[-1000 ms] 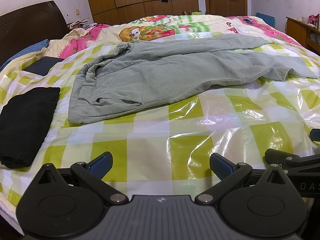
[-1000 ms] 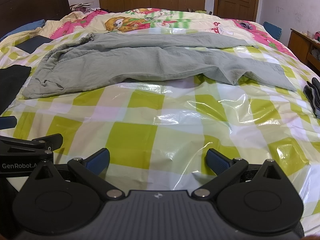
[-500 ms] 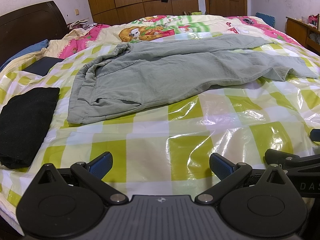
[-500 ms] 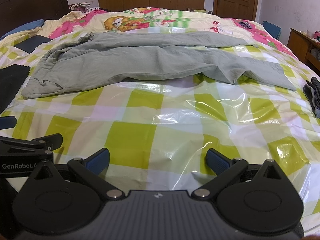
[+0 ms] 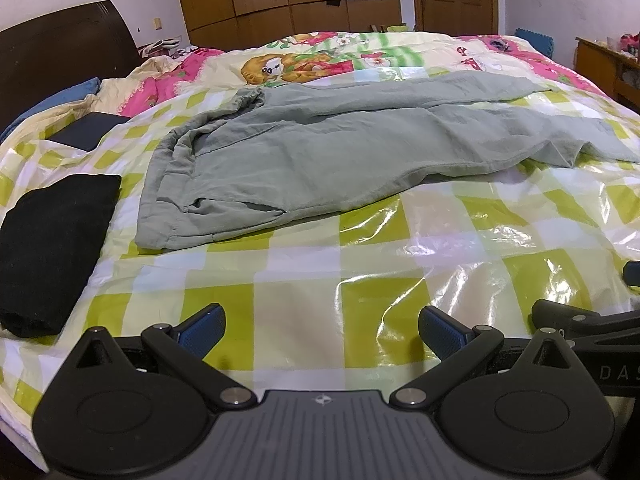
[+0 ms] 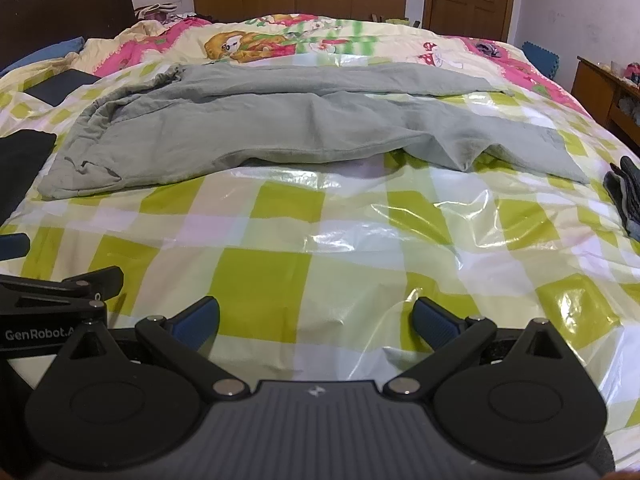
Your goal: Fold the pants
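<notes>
Grey-green pants [image 5: 340, 148] lie spread across the bed, waistband at the left, legs running right; they also show in the right wrist view [image 6: 280, 128]. The near leg has a raised fold near its hem [image 6: 464, 152]. My left gripper [image 5: 322, 330] is open and empty, low over the checked plastic sheet [image 5: 304, 280], well short of the pants. My right gripper [image 6: 316, 322] is open and empty beside it, equally short of the pants. Each gripper's side shows at the other view's edge.
A folded black garment [image 5: 52, 240] lies at the left of the bed. A dark flat object [image 5: 88, 134] lies behind it. Dark clothing [image 6: 626, 196] sits at the right edge. A cartoon quilt [image 5: 320, 60], headboard, wardrobe and a wooden side table stand around.
</notes>
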Motion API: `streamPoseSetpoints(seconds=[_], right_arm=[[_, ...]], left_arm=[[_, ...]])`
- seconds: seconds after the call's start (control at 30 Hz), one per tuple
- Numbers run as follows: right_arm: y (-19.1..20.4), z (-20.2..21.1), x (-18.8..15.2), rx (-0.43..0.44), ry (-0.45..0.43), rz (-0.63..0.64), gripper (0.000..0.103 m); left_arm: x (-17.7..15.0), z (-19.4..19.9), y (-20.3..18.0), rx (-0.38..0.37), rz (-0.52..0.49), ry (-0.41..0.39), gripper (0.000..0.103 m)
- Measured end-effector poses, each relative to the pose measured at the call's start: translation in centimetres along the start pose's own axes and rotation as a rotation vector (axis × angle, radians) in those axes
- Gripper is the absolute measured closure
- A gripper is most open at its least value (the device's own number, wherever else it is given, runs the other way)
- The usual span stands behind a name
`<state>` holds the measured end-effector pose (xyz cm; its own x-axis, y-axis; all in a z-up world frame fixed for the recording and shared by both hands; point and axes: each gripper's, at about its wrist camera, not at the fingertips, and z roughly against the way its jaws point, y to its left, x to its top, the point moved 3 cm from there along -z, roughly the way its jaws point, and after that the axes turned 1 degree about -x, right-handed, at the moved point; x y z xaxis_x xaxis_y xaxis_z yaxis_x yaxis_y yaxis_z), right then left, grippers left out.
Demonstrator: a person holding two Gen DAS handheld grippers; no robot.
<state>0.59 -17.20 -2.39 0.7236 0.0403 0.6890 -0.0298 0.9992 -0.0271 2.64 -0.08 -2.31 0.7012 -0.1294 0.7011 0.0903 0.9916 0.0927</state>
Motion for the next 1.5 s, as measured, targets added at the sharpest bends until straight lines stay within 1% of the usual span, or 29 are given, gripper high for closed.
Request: streamPoseSetpoints(seconds=[0.37,0.43,0.53,0.63,0.7,0.77,0.87,1.0,1.13,1.2,1.3,1.5], right_arm=[[-0.4,-0.5,0.5,-0.005,0.023,-0.027,0.001],[-0.5,-0.7,0.8,-0.006,0.029,-0.031,0.001],[-1.1,-0.3,1.5,-0.007,0.013,-0.041,0.001],[-2.7,-0.3,2.7,0.007,0.005,-0.082,0.001],[-4.3,-0.4,3.7,0.004,-0.009,-0.106,0.001],[-6.3,-0.6,4.7,-0.028,-0.032,-0.136,0.001],[-10.6,-1.4,6.3,-0.075,-0.061,-0.222,0.001],[-17.1,-4.4,8.3,-0.154,-0.067,-0.343,0.001],[-23.1,-8.2,9.3,-0.160,-0.034,-0.511,0.001],[-25.3,-9.4,9.5,-0.159,-0.037,-0.569,0.001],[-27.8,-11.4,9.9,-0.169,-0.032,-0.628,0.001],[-31.1,-13.6,11.0,-0.128,-0.067,-0.759,0.002]], left_arm=[[0.4,-0.5,-0.6,-0.010,-0.015,-0.011,0.000],[0.8,-0.5,-0.8,-0.015,-0.025,-0.023,0.000],[2.1,-0.3,-1.5,-0.032,-0.043,-0.057,0.000],[4.2,-0.5,-2.8,-0.065,-0.069,-0.093,0.000],[5.7,-0.9,-4.0,-0.091,-0.086,-0.116,0.000],[6.9,-1.6,-5.2,-0.116,-0.111,-0.129,0.000],[8.5,-3.4,-7.5,-0.146,-0.161,-0.138,0.000],[10.0,-6.2,-10.6,-0.163,-0.248,-0.144,0.000],[11.1,-8.2,-13.0,-0.186,-0.313,-0.163,0.000],[11.7,-9.1,-14.1,-0.197,-0.344,-0.184,0.000],[12.3,-10.3,-15.5,-0.211,-0.391,-0.200,0.000],[12.2,-12.3,-17.6,-0.217,-0.484,-0.201,0.000]])
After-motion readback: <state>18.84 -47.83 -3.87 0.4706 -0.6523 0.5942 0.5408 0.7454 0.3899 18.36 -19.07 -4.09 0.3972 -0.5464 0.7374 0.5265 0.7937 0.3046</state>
